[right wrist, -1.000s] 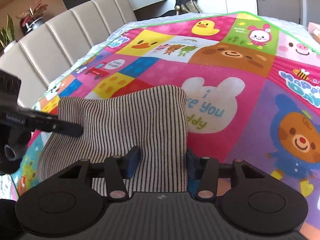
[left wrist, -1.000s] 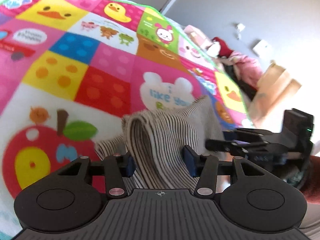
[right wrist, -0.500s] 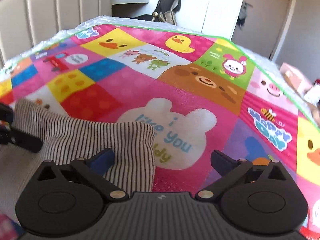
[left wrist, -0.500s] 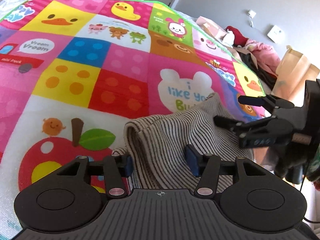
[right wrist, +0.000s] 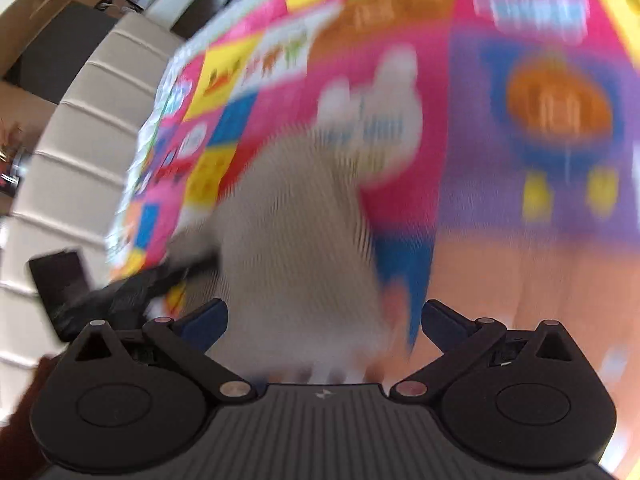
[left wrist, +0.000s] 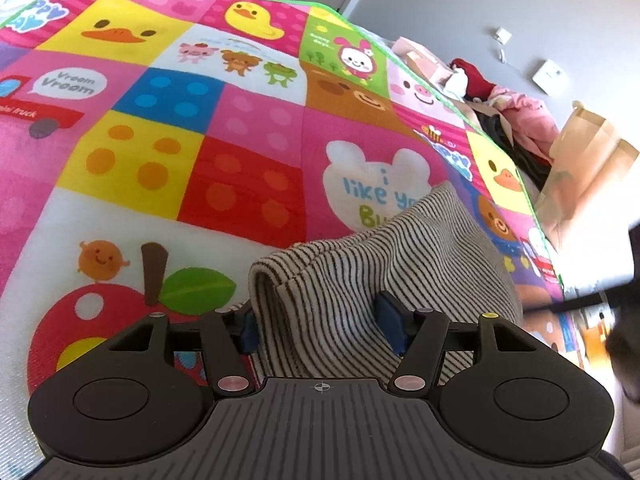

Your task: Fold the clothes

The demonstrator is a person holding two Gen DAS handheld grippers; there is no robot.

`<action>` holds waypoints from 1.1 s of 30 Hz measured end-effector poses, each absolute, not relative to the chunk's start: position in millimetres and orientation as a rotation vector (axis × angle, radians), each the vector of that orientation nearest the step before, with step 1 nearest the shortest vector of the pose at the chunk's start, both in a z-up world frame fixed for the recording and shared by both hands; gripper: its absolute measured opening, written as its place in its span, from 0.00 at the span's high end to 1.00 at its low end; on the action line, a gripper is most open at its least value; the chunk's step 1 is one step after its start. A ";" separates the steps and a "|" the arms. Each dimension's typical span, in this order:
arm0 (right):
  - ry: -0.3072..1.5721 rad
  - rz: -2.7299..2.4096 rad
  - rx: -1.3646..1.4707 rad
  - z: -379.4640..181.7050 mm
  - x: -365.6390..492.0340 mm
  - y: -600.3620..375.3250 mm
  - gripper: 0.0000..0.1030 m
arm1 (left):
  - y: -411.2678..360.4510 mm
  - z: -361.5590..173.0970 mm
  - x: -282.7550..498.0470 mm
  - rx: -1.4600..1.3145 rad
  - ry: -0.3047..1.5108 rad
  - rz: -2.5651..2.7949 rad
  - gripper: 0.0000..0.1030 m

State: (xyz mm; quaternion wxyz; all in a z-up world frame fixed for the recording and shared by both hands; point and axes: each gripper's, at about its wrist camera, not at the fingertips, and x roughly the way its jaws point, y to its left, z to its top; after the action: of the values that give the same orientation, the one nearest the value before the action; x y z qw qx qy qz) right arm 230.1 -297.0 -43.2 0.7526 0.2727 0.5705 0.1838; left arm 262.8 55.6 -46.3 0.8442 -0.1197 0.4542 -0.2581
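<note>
A folded black-and-white striped garment (left wrist: 384, 264) lies on the colourful cartoon play mat (left wrist: 240, 160). My left gripper (left wrist: 320, 328) is shut on its near folded edge, with bunched cloth filling the gap between the blue pads (left wrist: 390, 326). The right wrist view is badly blurred. There the striped garment (right wrist: 304, 232) shows as a pale smear reaching in between the fingers of my right gripper (right wrist: 324, 318), which stands wide open. The dark left gripper (right wrist: 120, 292) shows at the cloth's left side. The right gripper (left wrist: 624, 320) is a dark blur at the edge of the left wrist view.
A pile of pink, red and dark clothes (left wrist: 508, 120) and a brown paper bag (left wrist: 580, 168) sit past the mat's far right edge by a grey wall. A cream ribbed sofa (right wrist: 88, 140) runs along the mat's left side.
My right gripper let go of the garment, opened wide and is swinging fast, so its view has blurred. The left gripper keeps its hold and the garment has settled lower on the mat.
</note>
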 end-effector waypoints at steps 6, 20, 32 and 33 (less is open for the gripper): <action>1.302 0.405 0.764 -86.0 233.6 -273.2 0.17 | 71.5 -12.1 251.3 -0.179 0.917 -0.519 0.34; 1.287 0.515 0.835 -101.9 243.4 -282.1 0.24 | 59.1 -21.7 277.9 -0.247 0.960 -0.653 0.11; 1.045 0.474 0.336 -48.9 344.0 -244.4 0.25 | 47.1 -64.8 238.2 -0.445 1.062 -0.700 0.30; 1.020 0.472 0.281 -44.6 348.7 -238.2 0.22 | 40.7 -64.2 232.6 -0.470 1.060 -0.726 0.30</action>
State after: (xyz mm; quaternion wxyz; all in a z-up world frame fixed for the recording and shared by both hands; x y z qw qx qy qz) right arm 348.7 -238.2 -44.6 0.8370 0.1326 0.4818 0.2232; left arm 232.6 40.7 -64.2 0.7751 -0.2170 0.4896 -0.3354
